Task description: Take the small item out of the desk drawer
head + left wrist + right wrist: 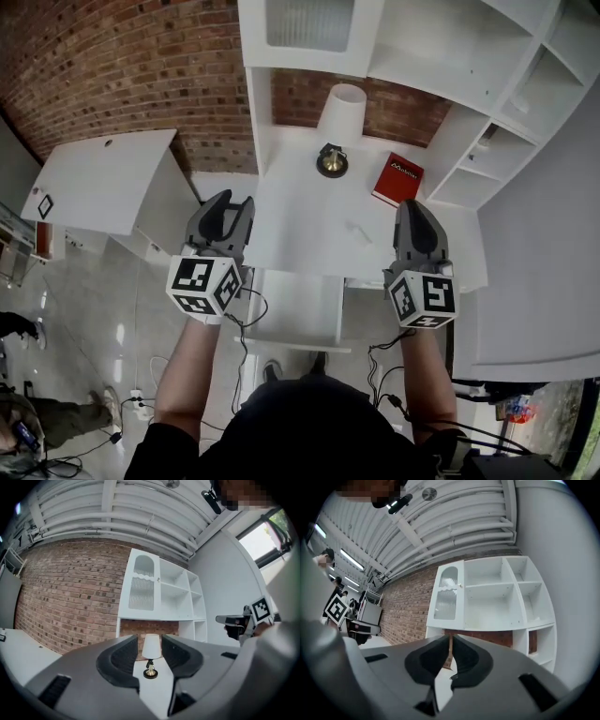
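Note:
In the head view both grippers are held level above the front of the white desk [300,234]. My left gripper [232,201] is open, and the lamp shows through the gap between its jaws in the left gripper view [150,641]. My right gripper [415,208] has its jaws drawn together to a thin slit with nothing between them [450,639]. A small pale item [359,231] lies on the desktop between the two grippers. Below the desk's front edge the white drawer [298,309] stands pulled out. What lies inside the drawer is hard to make out.
A white-shaded lamp [342,108] with a brass base and a red book [397,178] stand at the back of the desk. White shelving [506,112] rises at the right, and a white side table [103,178] is at the left. Cables [246,328] hang below.

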`<state>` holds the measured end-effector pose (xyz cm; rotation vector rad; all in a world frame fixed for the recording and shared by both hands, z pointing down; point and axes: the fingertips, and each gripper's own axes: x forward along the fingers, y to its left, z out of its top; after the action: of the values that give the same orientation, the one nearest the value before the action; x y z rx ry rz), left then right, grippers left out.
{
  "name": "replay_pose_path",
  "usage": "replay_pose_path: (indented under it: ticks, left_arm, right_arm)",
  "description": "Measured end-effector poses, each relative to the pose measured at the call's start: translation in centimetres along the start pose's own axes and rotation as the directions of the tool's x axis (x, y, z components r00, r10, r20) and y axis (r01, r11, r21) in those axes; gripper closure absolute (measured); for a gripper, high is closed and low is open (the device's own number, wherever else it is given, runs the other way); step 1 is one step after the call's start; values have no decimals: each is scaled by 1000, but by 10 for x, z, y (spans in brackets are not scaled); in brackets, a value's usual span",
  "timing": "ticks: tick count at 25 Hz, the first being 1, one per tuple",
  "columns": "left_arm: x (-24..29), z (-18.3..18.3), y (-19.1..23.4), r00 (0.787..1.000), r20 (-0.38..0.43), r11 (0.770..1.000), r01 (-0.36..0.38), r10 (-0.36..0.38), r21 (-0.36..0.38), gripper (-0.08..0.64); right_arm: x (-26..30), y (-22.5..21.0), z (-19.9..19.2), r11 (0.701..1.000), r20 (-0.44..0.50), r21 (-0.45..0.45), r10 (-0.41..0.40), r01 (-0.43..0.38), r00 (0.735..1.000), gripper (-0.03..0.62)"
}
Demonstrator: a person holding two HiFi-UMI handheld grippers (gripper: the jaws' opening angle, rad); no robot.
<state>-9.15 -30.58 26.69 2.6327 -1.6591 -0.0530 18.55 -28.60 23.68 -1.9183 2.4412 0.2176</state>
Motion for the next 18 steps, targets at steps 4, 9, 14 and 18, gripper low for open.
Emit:
replay_pose_path:
  ticks: [4,9,14,18]
  left_arm:
    - [-7,16,-6,999,35,999,35,-36,27,405]
    - [-16,24,-11,995,50,996,83,-85,43,405]
    - [-24,23,-5,992,50,993,115,-117,39,405]
    - [-28,18,0,990,42,990,135,-136,31,405]
  right_arm:
    - [-19,10,18,997,29,-60,-39,41,999,577]
    - [-36,21,25,993,28,-88,-80,82,996,580]
    - [-48,34,21,990,14,-87,-107,108,994,580]
    - [-53,42,19,987,9,-94,-127,128,992,580]
